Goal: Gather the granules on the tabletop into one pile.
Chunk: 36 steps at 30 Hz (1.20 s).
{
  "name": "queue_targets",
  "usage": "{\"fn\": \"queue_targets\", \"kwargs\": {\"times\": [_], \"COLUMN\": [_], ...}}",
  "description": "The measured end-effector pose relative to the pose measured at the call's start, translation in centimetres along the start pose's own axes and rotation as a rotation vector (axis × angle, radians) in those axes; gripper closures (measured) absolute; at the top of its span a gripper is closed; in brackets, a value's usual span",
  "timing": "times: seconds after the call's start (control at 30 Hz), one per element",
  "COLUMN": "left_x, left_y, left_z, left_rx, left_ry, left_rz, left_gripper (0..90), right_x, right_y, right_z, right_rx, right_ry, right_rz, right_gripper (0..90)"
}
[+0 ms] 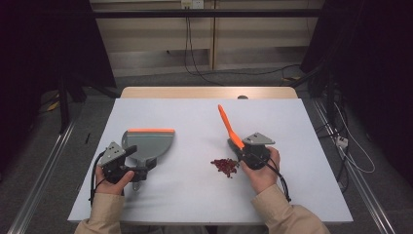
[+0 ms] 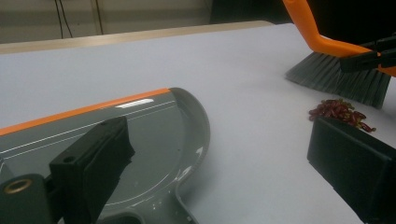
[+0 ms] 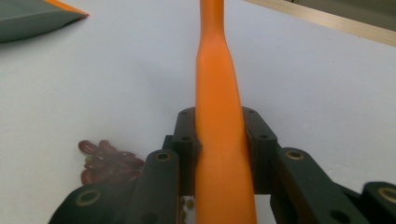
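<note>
Clamped in the right gripper [image 3: 219, 154], the orange brush [image 1: 228, 126] stands beside red beans [image 1: 224, 165]; the left gripper [image 2: 224, 172], jaws apart, straddles the dustpan [image 1: 148, 142] handle. A hard sweep could scatter beans past that loose dustpan.

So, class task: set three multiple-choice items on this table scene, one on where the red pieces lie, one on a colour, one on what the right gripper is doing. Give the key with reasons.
1. Where does the pile of red pieces lie?
A. inside the dustpan
B. on the table beside the right gripper
C. on the floor

2. What colour is the brush handle?
A. orange
B. blue
C. white

3. What is the right gripper doing?
A. hanging open
B. gripping the dustpan
C. clamped on the brush handle

Key: 1 B, the pile sits on the table, apart from the dustpan. 2 A, it shows orange in each view. 3 C, the right gripper view shows both jaws pressed against the handle.
</note>
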State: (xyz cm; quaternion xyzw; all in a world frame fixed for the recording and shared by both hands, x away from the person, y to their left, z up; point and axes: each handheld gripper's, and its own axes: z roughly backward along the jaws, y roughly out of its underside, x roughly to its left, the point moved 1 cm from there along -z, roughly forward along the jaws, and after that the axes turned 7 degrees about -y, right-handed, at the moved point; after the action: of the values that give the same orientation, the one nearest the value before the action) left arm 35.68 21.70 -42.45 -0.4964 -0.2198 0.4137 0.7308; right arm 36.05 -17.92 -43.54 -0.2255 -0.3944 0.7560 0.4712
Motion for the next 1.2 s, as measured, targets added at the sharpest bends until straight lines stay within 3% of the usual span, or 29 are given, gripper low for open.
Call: {"fn": "queue_targets", "kwargs": {"times": [0.2,0.43,0.6,0.87,1.07,1.2], "left_x": [-0.1,-0.2,-0.1,-0.1,-0.1,-0.1], "left_y": [-0.1,-0.2,-0.2,-0.2,-0.2,-0.3], "left_z": [0.0,0.0,0.1,0.1,0.3,0.4], "left_rx": [-0.003,-0.005,-0.007,-0.008,-0.012,-0.012], "left_ry": [0.001,0.005,0.003,0.002,-0.001,-0.006], "left_rz": [0.0,-0.006,-0.005,-0.006,-0.003,-0.003], "left_gripper": [5.9,5.9,5.9,6.0,5.9,5.7], "right_x": [0.7,2.3,2.5,2.1,1.7,0.9], "right_y": [0.0,-0.1,-0.2,-0.2,-0.3,-0.5], "right_z": [-0.1,-0.3,-0.5,-0.4,0.2,0.9], "right_rx": [-0.026,-0.031,-0.036,-0.055,-0.072,-0.078], "right_ry": [0.042,0.058,0.067,0.035,0.028,-0.015], "right_rz": [-0.08,-0.083,-0.082,-0.112,-0.101,-0.111], "right_gripper": [70.9,70.9,71.0,71.0,70.9,71.0]}}
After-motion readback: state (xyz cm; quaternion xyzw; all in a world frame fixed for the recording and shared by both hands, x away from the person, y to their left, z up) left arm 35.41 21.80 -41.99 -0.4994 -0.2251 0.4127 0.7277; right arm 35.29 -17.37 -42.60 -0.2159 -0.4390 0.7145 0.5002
